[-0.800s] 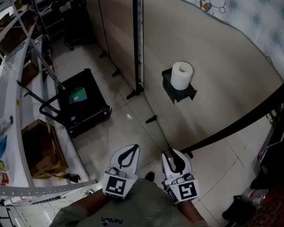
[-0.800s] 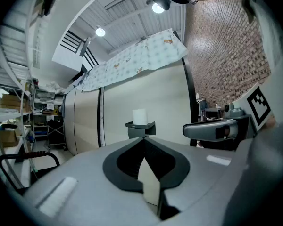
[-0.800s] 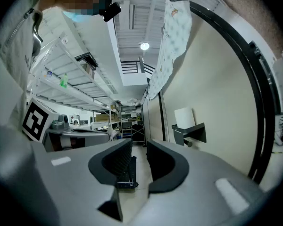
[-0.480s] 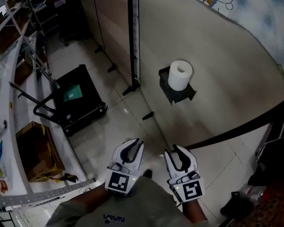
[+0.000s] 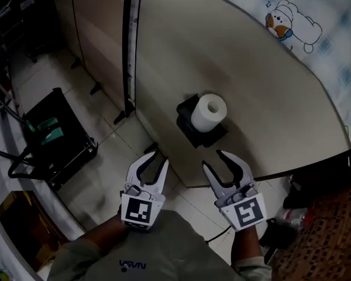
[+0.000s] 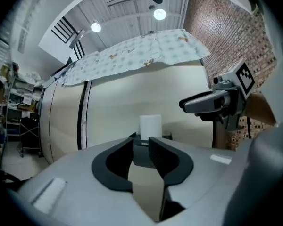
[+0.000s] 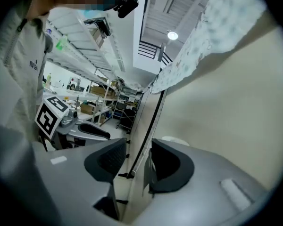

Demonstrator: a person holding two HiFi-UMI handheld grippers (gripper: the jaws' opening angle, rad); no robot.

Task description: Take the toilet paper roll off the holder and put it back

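A white toilet paper roll [image 5: 209,113] stands upright on a black holder [image 5: 188,127] fixed to the beige partition wall [image 5: 240,69]. Both grippers are held out short of it, over the floor. My left gripper [image 5: 154,160] is below and left of the holder, its jaws a little apart with nothing between them. My right gripper [image 5: 216,160] is just below the holder, with wider jaws and nothing in them. In the left gripper view the roll [image 6: 150,125] shows straight ahead past the left gripper [image 6: 141,142]. In the right gripper view only the roll's top [image 7: 172,140] peeks over a jaw of the right gripper [image 7: 139,147].
A black cart [image 5: 52,136] stands on the tiled floor at the left. A black upright post [image 5: 128,45] joins the partition panels left of the holder. A cartoon-print cloth [image 5: 292,22] hangs over the wall's top. Dark clutter [image 5: 307,183] lies at the right.
The view has closed in on the wall, and the roll now sits nearer the picture's middle. Both grippers have moved forward towards the holder. The right gripper's jaws stand wider.
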